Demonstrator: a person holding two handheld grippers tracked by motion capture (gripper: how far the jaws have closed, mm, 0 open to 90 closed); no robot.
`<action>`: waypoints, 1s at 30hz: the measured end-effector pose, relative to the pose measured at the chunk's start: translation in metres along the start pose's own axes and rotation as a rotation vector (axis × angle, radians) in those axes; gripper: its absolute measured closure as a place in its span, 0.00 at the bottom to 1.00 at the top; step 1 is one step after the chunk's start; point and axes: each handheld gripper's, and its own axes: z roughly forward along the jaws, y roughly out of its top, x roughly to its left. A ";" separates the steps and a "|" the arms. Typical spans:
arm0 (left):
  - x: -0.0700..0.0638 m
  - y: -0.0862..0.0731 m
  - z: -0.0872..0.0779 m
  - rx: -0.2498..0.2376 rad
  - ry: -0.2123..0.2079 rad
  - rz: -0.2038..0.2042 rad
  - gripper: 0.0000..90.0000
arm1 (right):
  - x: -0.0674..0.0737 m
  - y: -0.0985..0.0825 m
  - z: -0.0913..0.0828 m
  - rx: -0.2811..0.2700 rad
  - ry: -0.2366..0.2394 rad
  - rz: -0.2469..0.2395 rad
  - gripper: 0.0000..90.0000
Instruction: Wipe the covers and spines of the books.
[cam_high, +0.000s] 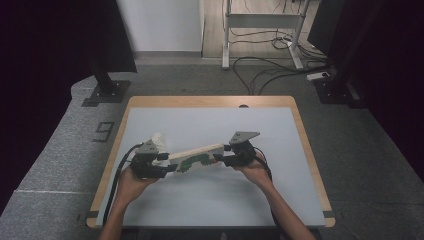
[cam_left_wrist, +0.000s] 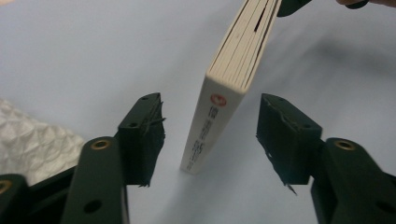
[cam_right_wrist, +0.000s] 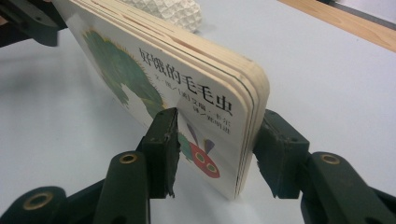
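While the right gripper (cam_right_wrist: 212, 154) clamps it, the thick cream-edged board book (cam_high: 197, 156) stands on edge.
Long axis runs gripper to gripper; left gripper (cam_left_wrist: 210, 135) straddles the spine, unclenched; bare grey bench (cam_high: 210, 200) around.

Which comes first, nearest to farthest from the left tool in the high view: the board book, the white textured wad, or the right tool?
1. White textured wad: right against the left tool, on its far side.
2. Board book: near end between the left tool's jaws, stretching rightward. Too close to call against the wad.
3. Right tool: clamped on the book's far right end.
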 end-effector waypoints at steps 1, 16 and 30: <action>-0.001 0.001 0.002 -0.001 0.001 -0.001 0.48 | 0.000 0.000 0.000 -0.001 0.002 -0.001 0.56; -0.019 0.000 0.004 -0.012 0.005 0.033 0.65 | 0.000 -0.007 -0.010 -0.004 0.032 0.022 0.55; -0.044 -0.011 0.000 -0.013 0.018 0.032 0.57 | 0.010 -0.016 -0.025 0.035 0.066 0.020 0.52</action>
